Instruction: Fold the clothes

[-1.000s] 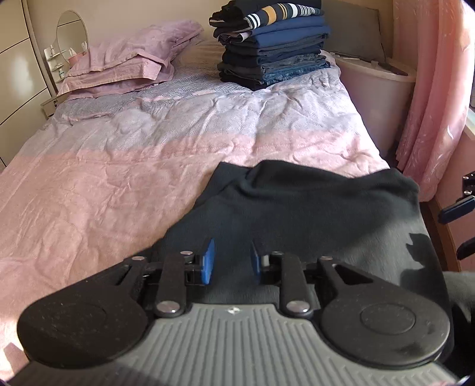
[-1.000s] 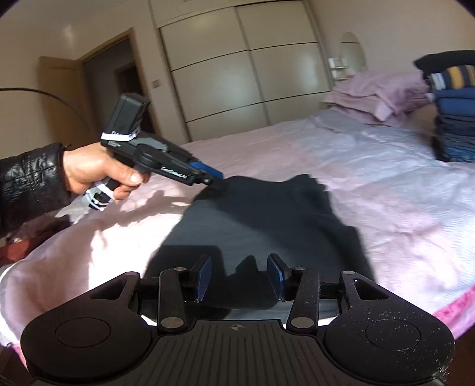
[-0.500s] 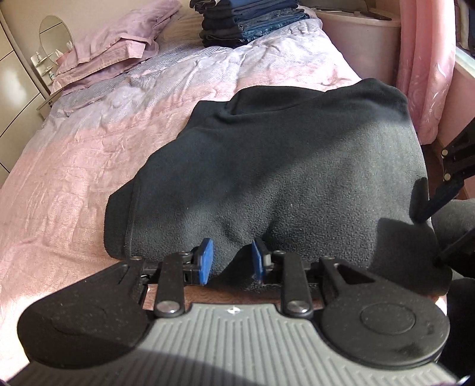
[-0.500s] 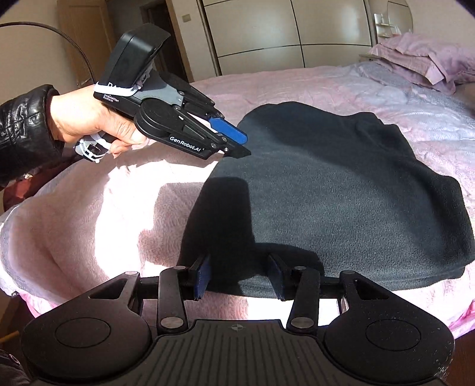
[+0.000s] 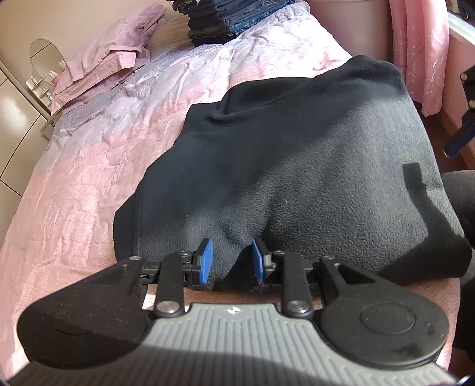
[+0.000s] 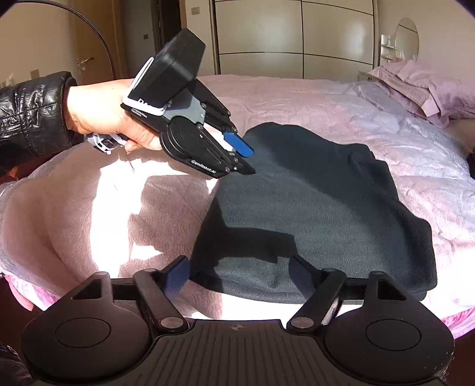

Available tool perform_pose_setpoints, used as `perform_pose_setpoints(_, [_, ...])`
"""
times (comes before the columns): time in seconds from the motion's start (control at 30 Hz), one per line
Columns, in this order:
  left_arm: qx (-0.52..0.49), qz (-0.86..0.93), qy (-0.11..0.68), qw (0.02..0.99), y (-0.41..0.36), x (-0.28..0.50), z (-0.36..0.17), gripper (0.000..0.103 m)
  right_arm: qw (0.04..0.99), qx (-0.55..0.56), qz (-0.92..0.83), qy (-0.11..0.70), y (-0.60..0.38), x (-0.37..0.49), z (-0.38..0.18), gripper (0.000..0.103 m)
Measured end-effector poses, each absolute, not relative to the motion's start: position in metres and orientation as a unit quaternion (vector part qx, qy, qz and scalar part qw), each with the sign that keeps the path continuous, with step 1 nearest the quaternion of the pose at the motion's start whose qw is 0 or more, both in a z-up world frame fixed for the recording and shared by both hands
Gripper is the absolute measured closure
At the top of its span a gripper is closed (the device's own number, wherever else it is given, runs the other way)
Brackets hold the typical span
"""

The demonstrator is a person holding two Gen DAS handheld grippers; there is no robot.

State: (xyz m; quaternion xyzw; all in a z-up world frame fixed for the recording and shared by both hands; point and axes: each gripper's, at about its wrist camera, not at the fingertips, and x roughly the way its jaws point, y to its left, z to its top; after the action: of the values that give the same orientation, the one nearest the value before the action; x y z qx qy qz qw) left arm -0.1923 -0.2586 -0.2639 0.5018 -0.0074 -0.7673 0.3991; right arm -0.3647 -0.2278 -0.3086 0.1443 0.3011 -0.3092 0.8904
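A black fleece garment [image 5: 297, 163] [image 6: 311, 193] lies folded flat on the pink bed [image 5: 74, 193]. My left gripper [image 5: 231, 261] is shut on its near edge, and a ridge of fleece is pinched between the blue pads. In the right wrist view the left gripper [image 6: 248, 161], held by a hand [image 6: 98, 110], meets the garment's far left edge. My right gripper [image 6: 239, 264] has its jaws opening wide. The garment's near corner lies between them, with neither pad pressing on it. One of its fingers [image 5: 457, 142] shows at the right edge of the left wrist view.
A stack of folded dark clothes [image 5: 225, 23] and lilac pillows [image 5: 112, 59] [image 6: 424, 86] are at the head of the bed. A pink curtain [image 5: 421, 44] hangs beside the bed. Wardrobe doors [image 6: 297, 35] and a round mirror [image 6: 406, 38] line the far wall.
Both grippers came down to the bed's edge with the garment, which now lies flat. The right jaws have spread apart off the fleece. The left jaws stayed as they were.
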Motion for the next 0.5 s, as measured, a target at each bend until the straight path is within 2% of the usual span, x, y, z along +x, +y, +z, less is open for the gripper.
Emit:
perform_pose_setpoints(0.1, [0.497, -0.771, -0.009, 0.399, -0.257, -0.189, -0.263, 0.077, 0.896, 0.121, -0.3, 0.306, -0.227, -0.349, -0.304, 0.024])
perform_pose_setpoints(0.17, [0.481, -0.777, -0.01, 0.406, -0.256, -0.182, -0.258, 0.071, 0.897, 0.102, -0.296, 0.311, -0.229, -0.335, -0.303, 0.024])
perform_pose_setpoints(0.23, [0.463, -0.783, -0.011, 0.415, -0.253, -0.171, -0.252, 0.058, 0.896, 0.088, -0.294, 0.32, -0.233, -0.321, -0.306, 0.024])
perform_pose_setpoints(0.37, [0.438, -0.787, -0.027, 0.433, -0.247, -0.142, -0.244, 0.047, 0.887, 0.093, -0.288, 0.349, -0.247, -0.296, -0.322, 0.024])
perform_pose_setpoints(0.43, [0.443, -0.78, -0.061, 0.437, -0.239, -0.131, -0.245, 0.035, 0.882, 0.102, -0.294, 0.355, -0.255, -0.296, -0.327, 0.025])
perform_pose_setpoints(0.47, [0.453, -0.777, -0.087, 0.428, -0.234, -0.129, -0.249, 0.033, 0.879, 0.104, -0.296, 0.358, -0.258, -0.296, -0.329, 0.029])
perform_pose_setpoints(0.5, [0.464, -0.774, -0.114, 0.416, -0.23, -0.129, -0.254, 0.029, 0.877, 0.089, -0.296, 0.367, -0.259, -0.298, -0.329, 0.048])
